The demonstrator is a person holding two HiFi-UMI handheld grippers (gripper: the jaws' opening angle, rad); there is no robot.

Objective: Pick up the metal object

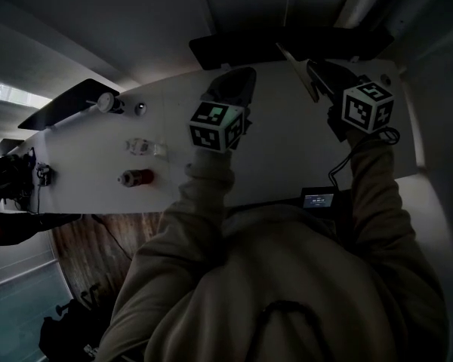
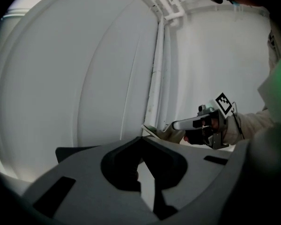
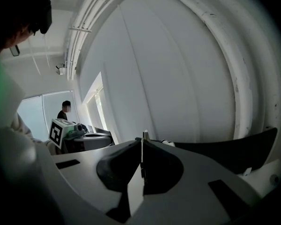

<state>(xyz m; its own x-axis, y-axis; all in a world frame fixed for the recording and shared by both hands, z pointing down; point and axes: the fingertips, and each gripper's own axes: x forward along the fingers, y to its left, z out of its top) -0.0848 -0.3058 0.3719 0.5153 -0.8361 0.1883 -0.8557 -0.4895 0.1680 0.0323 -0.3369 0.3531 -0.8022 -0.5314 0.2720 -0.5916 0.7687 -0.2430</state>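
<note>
Nearest the head camera I see a beige hoodie (image 1: 287,277), its sleeves reaching out to both tools. Past it is the near edge of a white table (image 1: 279,164), with a small screen (image 1: 318,200) sitting on that edge at the right. Wood floor (image 1: 90,255) shows below the table's near left corner. The room is dim.

On the left part of the top sit a red-ended cylinder (image 1: 136,177), farther out a clear piece (image 1: 145,147), then a small knob (image 1: 140,108). They are well apart from both tools. The widest open stretch of top runs from the middle to the right edge.

The left gripper (image 1: 234,81) hangs over the middle of the table, jaws together with nothing between them. The right gripper (image 3: 142,142) is raised over the far right part, jaws clamped on the metal strip (image 2: 150,129). The strip is thin and flat. It stands edge-on between the jaws and sticks out past their tips, its long axis running away from me and to the left.

Beyond the far edge is a white wall (image 2: 84,78) with pipes (image 2: 161,55) running up it. Far left, a person (image 3: 65,109) stands by a window (image 3: 37,114).
</note>
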